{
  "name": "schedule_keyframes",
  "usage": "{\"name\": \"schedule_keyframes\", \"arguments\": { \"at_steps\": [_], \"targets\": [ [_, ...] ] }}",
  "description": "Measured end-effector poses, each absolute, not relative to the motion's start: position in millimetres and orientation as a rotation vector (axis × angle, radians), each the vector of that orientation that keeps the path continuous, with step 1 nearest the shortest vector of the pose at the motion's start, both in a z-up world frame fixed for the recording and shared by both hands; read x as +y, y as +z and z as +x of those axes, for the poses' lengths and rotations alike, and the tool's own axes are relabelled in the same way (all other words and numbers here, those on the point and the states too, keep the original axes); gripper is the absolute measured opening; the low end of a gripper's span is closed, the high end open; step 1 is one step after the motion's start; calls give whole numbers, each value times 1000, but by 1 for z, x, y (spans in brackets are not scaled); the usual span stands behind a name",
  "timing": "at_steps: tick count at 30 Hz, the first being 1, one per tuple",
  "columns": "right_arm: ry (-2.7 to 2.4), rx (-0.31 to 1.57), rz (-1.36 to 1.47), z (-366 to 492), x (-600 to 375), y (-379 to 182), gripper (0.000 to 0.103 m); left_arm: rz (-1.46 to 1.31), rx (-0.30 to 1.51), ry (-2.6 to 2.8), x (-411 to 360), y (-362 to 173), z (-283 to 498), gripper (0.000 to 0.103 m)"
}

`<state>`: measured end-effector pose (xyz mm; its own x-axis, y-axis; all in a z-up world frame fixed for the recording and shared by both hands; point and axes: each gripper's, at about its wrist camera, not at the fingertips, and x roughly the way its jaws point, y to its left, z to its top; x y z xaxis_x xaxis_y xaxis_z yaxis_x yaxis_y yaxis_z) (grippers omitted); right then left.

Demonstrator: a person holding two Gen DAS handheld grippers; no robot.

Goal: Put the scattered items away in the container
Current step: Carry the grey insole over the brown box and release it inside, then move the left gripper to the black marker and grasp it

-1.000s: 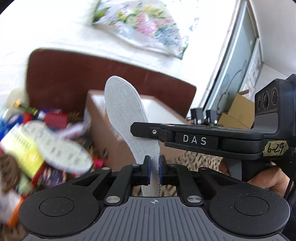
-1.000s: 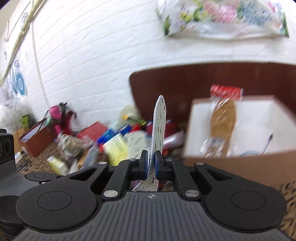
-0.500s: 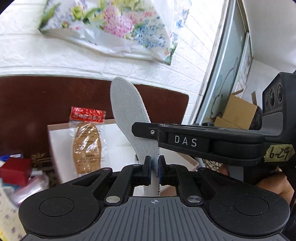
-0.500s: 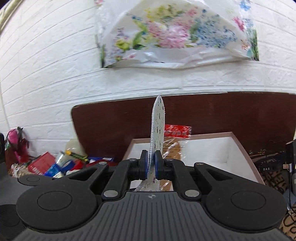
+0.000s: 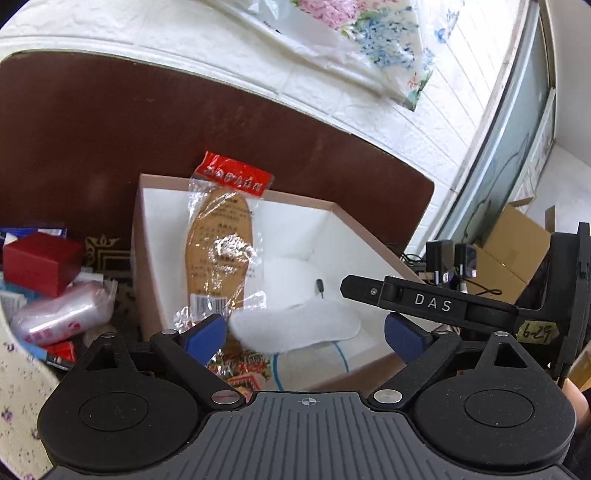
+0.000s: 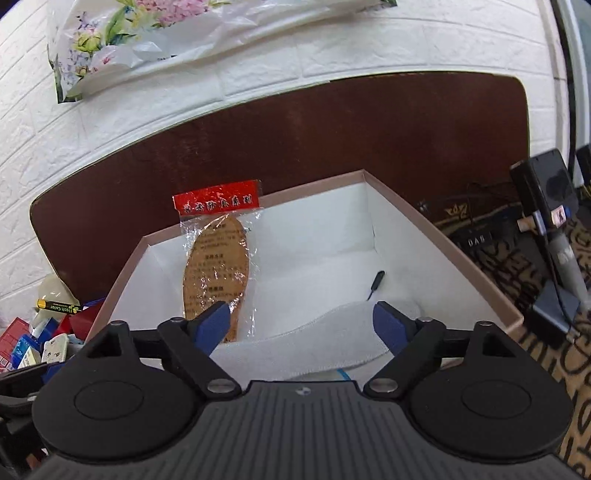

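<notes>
Box [image 5: 364,236] of cardboard with a white inside stands on the table, in front of a dark brown board [image 5: 110,122] that leans at the white brick wall [image 6: 184,92]. Both tools are above its near edge. The left tool [image 5: 304,334] is released, its 2 blue pads [image 5: 205,332] stand wide apart and hold nothing. The right tool [image 6: 301,326] is released too, with nothing between its pads [image 6: 212,325].

A white insole [image 5: 295,328] lies flat inside the box, near the front wall; in the right wrist view the same insole [image 6: 295,343] lies across, just under the spread fingers. Below it a second pale piece with a blue line is partly seen. A packed brown insole [image 5: 221,251] in clear plastic with a red header leans on the back left wall of the box, its top over the rim. A small black pin [image 6: 375,284] lies on the white bottom, toward the right.

Left of the box, scattered things remain on the table: a red box [image 5: 40,262], a clear plastic packet [image 5: 62,312] and a marker with a yellow label [image 6: 59,305]. A flowered plastic bag [image 6: 147,33] hangs on the wall.
</notes>
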<state>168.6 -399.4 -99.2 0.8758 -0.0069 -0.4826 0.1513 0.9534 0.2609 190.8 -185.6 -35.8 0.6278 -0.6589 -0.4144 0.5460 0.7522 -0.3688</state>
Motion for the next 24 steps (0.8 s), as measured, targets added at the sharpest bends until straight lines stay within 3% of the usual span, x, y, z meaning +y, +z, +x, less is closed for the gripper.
{"name": "schedule_keyframes", "arguments": {
  "at_steps": [7, 17, 24],
  "targets": [
    [-77, 489, 292, 156, -388, -82, 96, -251, 546, -680, -171, -26, 176, 102],
    [15, 475, 296, 114, -353, -50, 100, -341, 544, -661, -117, -6, 127, 103],
    [139, 490, 234, 69, -297, -69, 101, -385, 612, -539, -36, -49, 60, 103]
  ]
}}
